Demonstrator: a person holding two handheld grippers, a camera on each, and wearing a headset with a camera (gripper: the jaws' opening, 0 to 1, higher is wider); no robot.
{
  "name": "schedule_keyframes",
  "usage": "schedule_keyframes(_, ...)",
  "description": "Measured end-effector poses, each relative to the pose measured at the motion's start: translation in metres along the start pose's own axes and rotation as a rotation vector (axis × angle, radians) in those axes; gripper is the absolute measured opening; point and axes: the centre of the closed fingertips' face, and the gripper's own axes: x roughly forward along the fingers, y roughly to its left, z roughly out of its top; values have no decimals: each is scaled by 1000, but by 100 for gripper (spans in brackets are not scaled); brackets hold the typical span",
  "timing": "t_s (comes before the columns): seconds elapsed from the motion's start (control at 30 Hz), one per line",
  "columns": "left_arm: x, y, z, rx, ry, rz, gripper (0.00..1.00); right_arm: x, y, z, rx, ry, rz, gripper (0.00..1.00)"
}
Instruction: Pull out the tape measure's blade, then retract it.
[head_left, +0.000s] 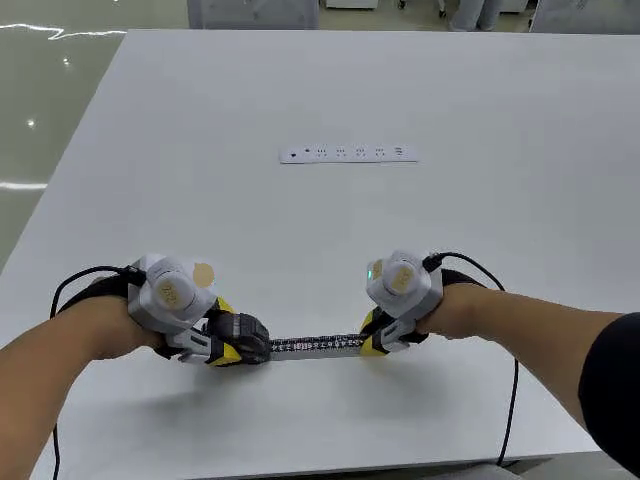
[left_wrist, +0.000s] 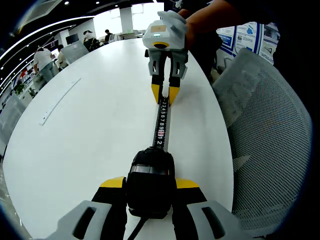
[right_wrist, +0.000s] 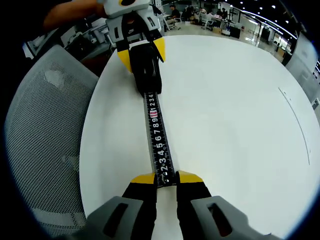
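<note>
White table (head_left: 400, 90), near front edge: left gripper (head_left: 215, 346) clamped around black tape measure (head_left: 246, 337). Right gripper (head_left: 374, 344) pinched on blade (head_left: 315, 345) tip. Blade drawn out short stretch, flat between grippers.

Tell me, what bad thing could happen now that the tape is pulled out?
The right gripper pinches just the tip of the blade. If it slips, the blade could snap back fast into the case. The left gripper clamps the case by its sides, so a harder pull might twist it loose. Both sit near the edge of the table, so a dropped case could fall off.
</note>
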Motion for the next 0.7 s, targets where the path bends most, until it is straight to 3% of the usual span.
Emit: schedule_keyframes(0.7, 0, -1, 0, 0, 3, 4, 31, -4, -2, -8, 6, 4, -5, 9)
